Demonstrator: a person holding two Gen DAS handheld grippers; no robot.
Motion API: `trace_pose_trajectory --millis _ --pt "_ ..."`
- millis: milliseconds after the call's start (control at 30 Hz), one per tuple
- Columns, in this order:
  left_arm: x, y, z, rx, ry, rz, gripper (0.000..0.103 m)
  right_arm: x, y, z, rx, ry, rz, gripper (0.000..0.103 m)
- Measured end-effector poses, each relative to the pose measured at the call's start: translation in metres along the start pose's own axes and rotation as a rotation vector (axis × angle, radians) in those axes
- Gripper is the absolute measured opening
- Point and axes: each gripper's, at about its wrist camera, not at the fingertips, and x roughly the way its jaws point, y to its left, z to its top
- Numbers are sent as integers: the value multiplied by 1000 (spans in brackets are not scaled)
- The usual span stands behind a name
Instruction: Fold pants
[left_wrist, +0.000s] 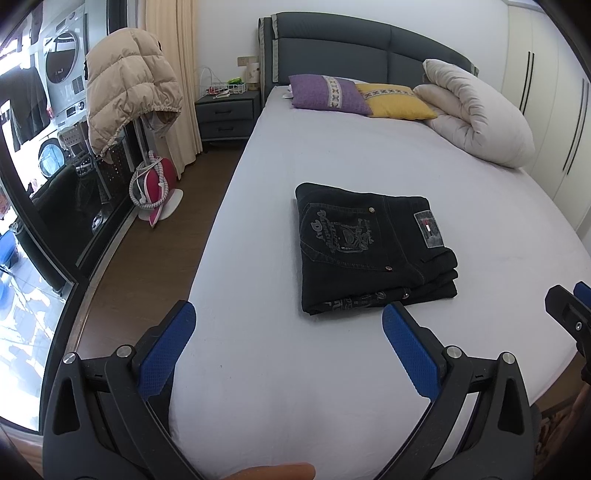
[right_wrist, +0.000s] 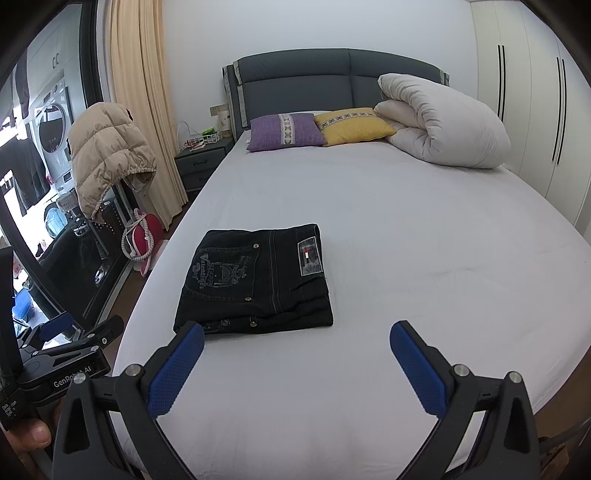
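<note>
Black jeans (left_wrist: 373, 251) lie folded into a compact rectangle on the white bed sheet (left_wrist: 332, 166), back pocket print and waistband label facing up. They also show in the right wrist view (right_wrist: 255, 280). My left gripper (left_wrist: 288, 325) is open and empty, held above the sheet just short of the jeans' near edge. My right gripper (right_wrist: 297, 343) is open and empty, near the jeans' near right corner. The right gripper's tips show at the right edge of the left wrist view (left_wrist: 569, 306); the left gripper's body shows at the left of the right wrist view (right_wrist: 70, 343).
Purple pillow (left_wrist: 328, 94), yellow pillow (left_wrist: 395, 101) and a rolled white duvet (left_wrist: 476, 114) lie at the headboard end. A nightstand (left_wrist: 225, 114), a beige puffer jacket (left_wrist: 129, 88) and a red-and-white item on a stand (left_wrist: 155, 188) stand left of the bed. White wardrobe (right_wrist: 535, 110) on the right.
</note>
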Motion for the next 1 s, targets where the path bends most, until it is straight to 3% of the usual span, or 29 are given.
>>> trace_pose_trajectory --millis 1000 --pt "9 3 -4 14 6 -5 103 2 -2 -3 6 9 5 103"
